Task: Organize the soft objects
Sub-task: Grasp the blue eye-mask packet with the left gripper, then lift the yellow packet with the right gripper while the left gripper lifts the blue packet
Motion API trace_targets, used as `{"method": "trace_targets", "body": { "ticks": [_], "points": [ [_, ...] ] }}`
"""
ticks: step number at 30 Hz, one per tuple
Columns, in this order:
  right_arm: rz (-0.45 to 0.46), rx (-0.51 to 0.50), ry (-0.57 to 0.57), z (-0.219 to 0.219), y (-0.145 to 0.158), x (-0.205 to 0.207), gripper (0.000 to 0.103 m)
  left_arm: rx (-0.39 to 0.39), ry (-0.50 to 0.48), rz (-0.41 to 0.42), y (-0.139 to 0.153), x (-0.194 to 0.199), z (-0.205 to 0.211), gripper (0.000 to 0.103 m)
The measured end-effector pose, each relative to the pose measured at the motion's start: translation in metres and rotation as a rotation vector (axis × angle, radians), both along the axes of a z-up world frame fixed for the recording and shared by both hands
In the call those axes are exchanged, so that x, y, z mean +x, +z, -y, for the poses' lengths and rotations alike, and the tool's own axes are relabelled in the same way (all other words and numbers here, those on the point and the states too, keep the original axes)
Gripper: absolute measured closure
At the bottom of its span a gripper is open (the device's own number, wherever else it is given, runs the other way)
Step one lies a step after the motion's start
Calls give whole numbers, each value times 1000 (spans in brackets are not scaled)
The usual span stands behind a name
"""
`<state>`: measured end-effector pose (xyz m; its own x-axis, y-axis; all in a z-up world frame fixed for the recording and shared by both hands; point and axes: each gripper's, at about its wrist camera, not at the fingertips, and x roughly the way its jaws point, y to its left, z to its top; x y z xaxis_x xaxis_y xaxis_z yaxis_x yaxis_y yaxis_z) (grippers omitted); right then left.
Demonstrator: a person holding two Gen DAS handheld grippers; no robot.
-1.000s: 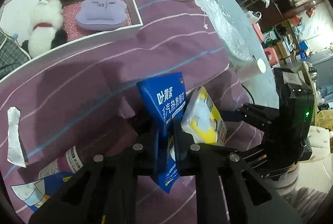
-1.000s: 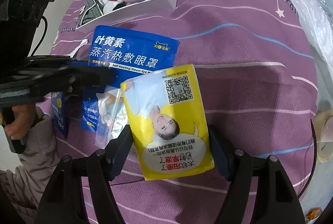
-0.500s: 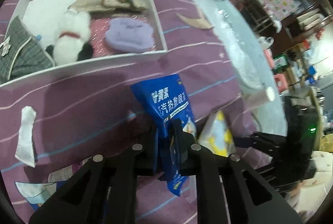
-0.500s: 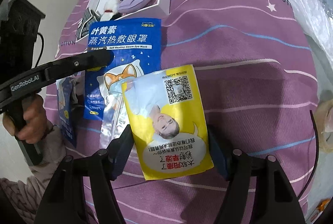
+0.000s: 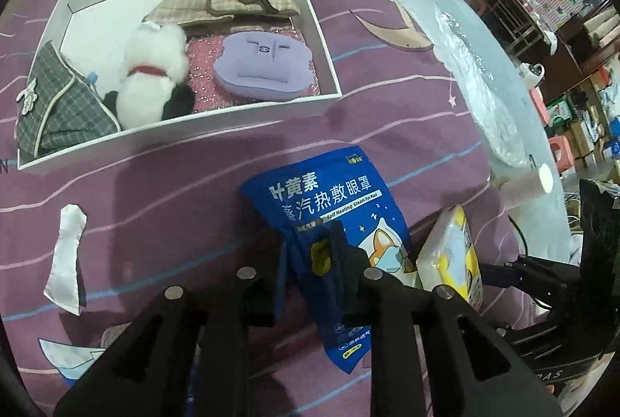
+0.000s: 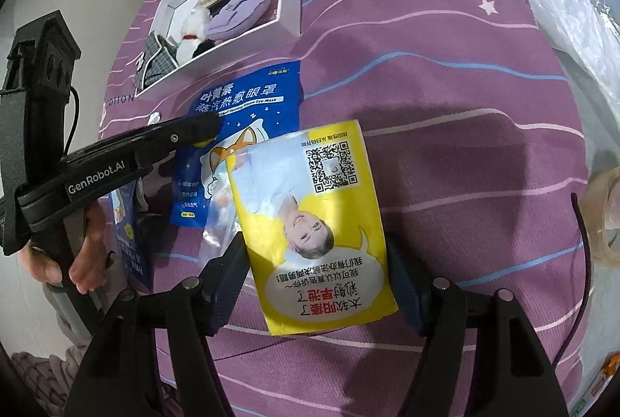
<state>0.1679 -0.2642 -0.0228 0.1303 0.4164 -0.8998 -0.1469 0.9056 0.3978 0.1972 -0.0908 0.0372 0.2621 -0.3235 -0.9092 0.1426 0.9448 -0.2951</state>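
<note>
A blue steam eye mask pouch [image 5: 329,207] lies flat on the purple bedspread, short of the white box [image 5: 232,118]. My left gripper [image 5: 310,250] straddles the pouch's near left edge. Its jaws are opening, and a gap shows beside the pouch. From the right wrist, the left gripper [image 6: 201,130] reaches over the blue pouch [image 6: 252,99]. My right gripper [image 6: 317,266] is shut across the width of a yellow pouch [image 6: 310,223], which stands on edge above the bed. In the box lie a white plush [image 5: 151,76], a lavender pad [image 5: 263,68] and plaid cloth items.
A white paper strip [image 5: 64,258] lies left on the bed. Clear plastic sheeting [image 5: 476,80] covers the right edge, with a white roll [image 5: 531,184] below it. A tape roll [image 6: 604,219] sits far right. A person's hand [image 6: 81,262] grips the left handle beside another blue packet [image 6: 128,223].
The blue pouch has gone from standing upright to lying flat toward the box, and the left jaws have widened around it. The right gripper still holds the yellow pouch, hardly moved.
</note>
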Motion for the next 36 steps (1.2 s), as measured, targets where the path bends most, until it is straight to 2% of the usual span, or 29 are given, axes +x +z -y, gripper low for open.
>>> {"method": "trace_targets", "body": {
  "ticks": [1, 3, 8, 13, 18, 23, 27, 31, 36],
  "points": [
    [1, 0, -5, 1, 1, 0, 35, -13, 3, -4, 1, -1, -3, 83],
    [5, 3, -14, 2, 5, 0, 35, -66, 26, -14, 1, -1, -12, 91],
    [6, 12, -35, 2, 13, 1, 35, -196, 27, -9, 7, 0, -28, 98],
    [3, 11, -59, 3, 17, 2, 35, -226, 21, 40, 18, -3, -33, 100],
    [10, 16, -84, 5, 26, 5, 36, -277, 55, 78, 26, -2, -42, 100],
    [43, 19, -108, 1, 44, 14, 36, -332, 134, 128, 34, 1, -60, 100],
    [73, 50, -102, -14, 61, 29, 36, -310, 222, 199, 43, -2, -74, 101],
    [122, 69, -80, -38, 82, 45, 36, -386, 277, 233, 45, -2, -91, 101],
    [163, 83, -61, -66, 99, 61, 36, -427, 349, 304, 53, -7, -115, 101]
  ]
}}
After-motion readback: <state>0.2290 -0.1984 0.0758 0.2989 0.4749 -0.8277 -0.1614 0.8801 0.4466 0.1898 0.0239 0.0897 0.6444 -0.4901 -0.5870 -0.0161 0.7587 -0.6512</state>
